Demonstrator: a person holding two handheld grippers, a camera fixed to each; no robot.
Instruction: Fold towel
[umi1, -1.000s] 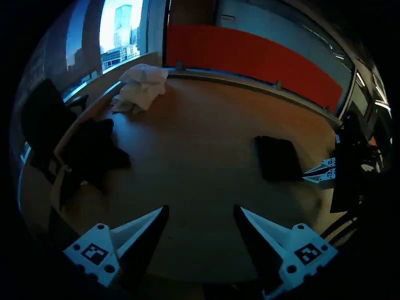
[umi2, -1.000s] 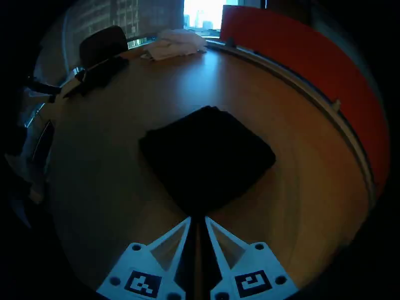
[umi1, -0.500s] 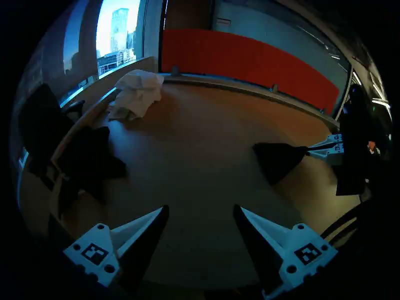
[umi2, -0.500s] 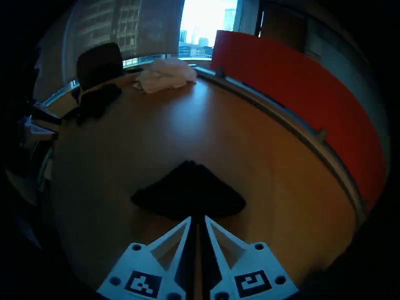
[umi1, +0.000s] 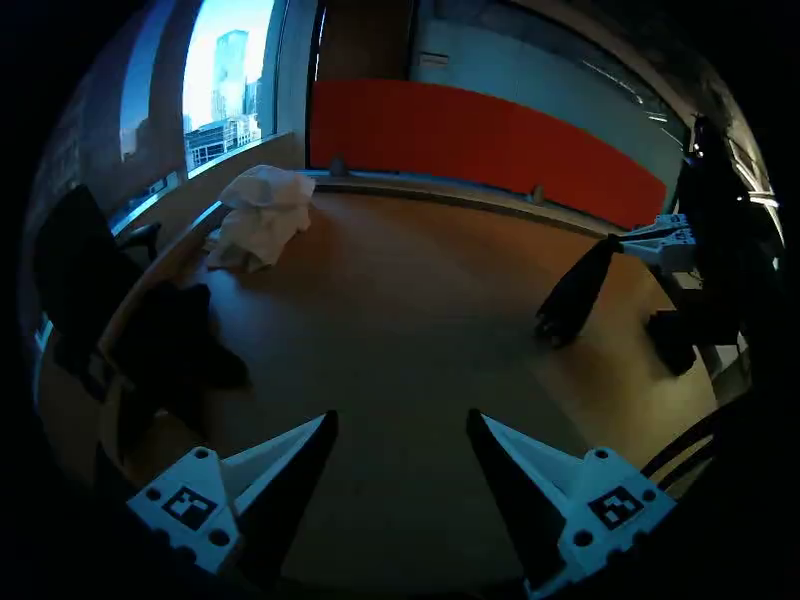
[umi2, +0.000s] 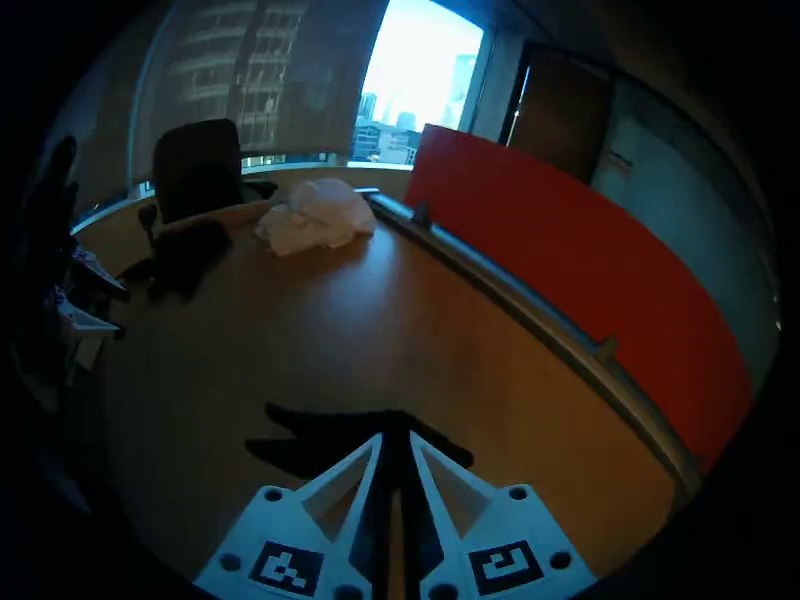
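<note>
A dark towel (umi1: 573, 297) hangs in a narrow drape from my right gripper (umi1: 625, 240) at the right of the left gripper view, its lower end at the tabletop. In the right gripper view the right gripper (umi2: 395, 442) is shut on the towel's edge, and the dark towel (umi2: 310, 440) spreads below the fingertips above the wooden table (umi2: 400, 320). My left gripper (umi1: 400, 425) stands open over the near part of the table (umi1: 400, 300), well apart from the towel, with nothing between its fingers.
A crumpled white cloth pile (umi1: 258, 212) (umi2: 312, 214) lies at the table's far end by the window. A dark cloth heap (umi1: 170, 335) (umi2: 188, 256) sits at the left edge near a black chair (umi2: 200, 165). A red partition (umi1: 480, 135) runs along the far side.
The right gripper has risen with the dark towel pinched in it; the towel went from lying flat and folded on the table to hanging. The left gripper stayed open and nearly still.
</note>
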